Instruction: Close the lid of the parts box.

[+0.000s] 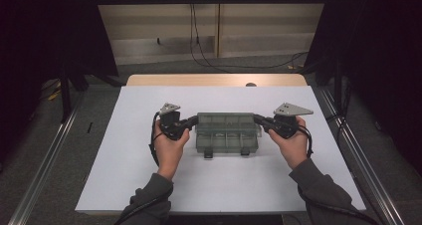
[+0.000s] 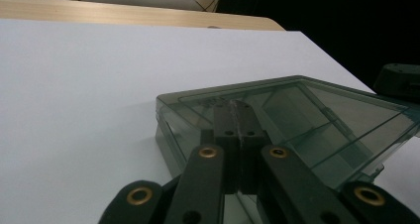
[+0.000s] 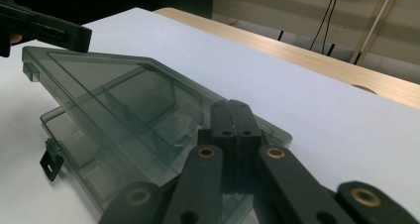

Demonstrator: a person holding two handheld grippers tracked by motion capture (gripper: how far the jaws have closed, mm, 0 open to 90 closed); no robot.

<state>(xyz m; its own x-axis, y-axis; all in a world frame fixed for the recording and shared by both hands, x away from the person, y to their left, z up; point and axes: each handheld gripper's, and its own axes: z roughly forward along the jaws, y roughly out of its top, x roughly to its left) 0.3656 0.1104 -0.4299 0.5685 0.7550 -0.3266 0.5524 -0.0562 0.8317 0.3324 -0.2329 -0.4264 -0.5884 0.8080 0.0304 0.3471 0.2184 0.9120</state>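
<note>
Left gripper (image 1: 192, 121): held in the person's left hand (image 1: 169, 145), with a grey three-cornered plate (image 1: 169, 107) on top. Its black jaws are pressed fully together with nothing between them. Their joined tips rest at the left end of the box lid, touching or just over its edge; in the left gripper view (image 2: 239, 116) they lie over the lid's near corner.

Organiser box (image 1: 228, 131): it sits near the middle of the white table cover (image 1: 124, 150), between the two grippers. Its long axis runs left to right across the table. The front edge, with two small dark latches (image 1: 208, 155), faces the person. The box is smoky, translucent grey-green plastic, rectangular and shallow, with smooth glossy walls. Inner dividers forming several compartments show through the lid. The lid appears lifted clear of the base, tilted upward at the front, so the latches hang loose.

Right gripper (image 1: 257, 119): held in the person's right hand (image 1: 292, 144), also carrying a grey plate (image 1: 292, 109). Its jaws are likewise closed tight on nothing. The tips meet the lid's right end; in the right gripper view (image 3: 236, 110) they lie over the lid's corner.

Table: the cover is matt and plain, with a bare wooden strip (image 1: 214, 79) along its far edge.
</note>
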